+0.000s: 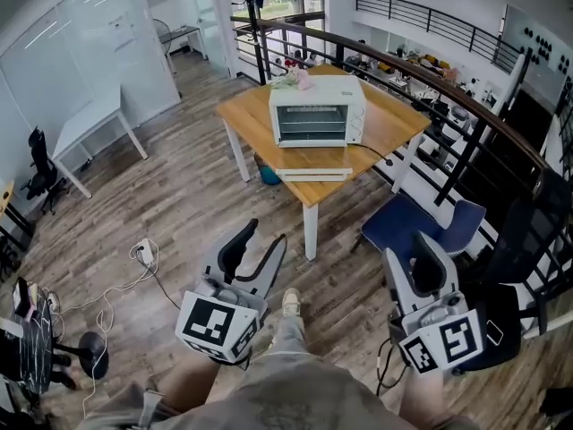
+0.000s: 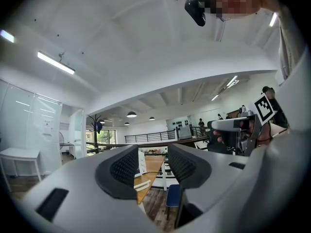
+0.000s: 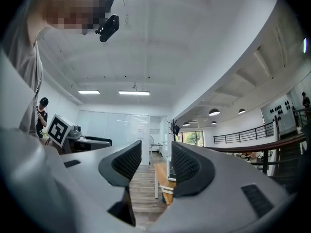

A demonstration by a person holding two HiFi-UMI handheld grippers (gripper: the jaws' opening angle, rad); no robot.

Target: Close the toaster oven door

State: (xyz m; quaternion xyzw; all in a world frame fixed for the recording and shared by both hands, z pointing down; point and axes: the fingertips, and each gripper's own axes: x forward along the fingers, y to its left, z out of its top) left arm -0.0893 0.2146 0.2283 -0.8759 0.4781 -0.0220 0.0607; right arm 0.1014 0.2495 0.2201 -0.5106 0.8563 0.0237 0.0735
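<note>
Wood-plank floor (image 1: 179, 204) — wooden table (image 1: 246, 115), blue chair (image 1: 403, 227), curved railing (image 1: 430, 83)

A: How many tables?
B: Two. One wooden table (image 1: 394, 124) at twelve o'clock, one white table (image 1: 94, 119) at ten.
A: Ovens?
B: One toaster oven (image 1: 316, 110).
A: Chairs?
B: Two. One blue chair (image 1: 416, 224) at three o'clock, one black office chair (image 1: 40, 173) at nine.
A: Grippers?
B: Two. One left gripper (image 1: 255, 253) at seven o'clock, one right gripper (image 1: 414, 271) at five.

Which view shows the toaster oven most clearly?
The head view: the whole toaster oven stands on the wooden table, front visible. Both gripper views show only a white sliver of it between the jaws.
</note>
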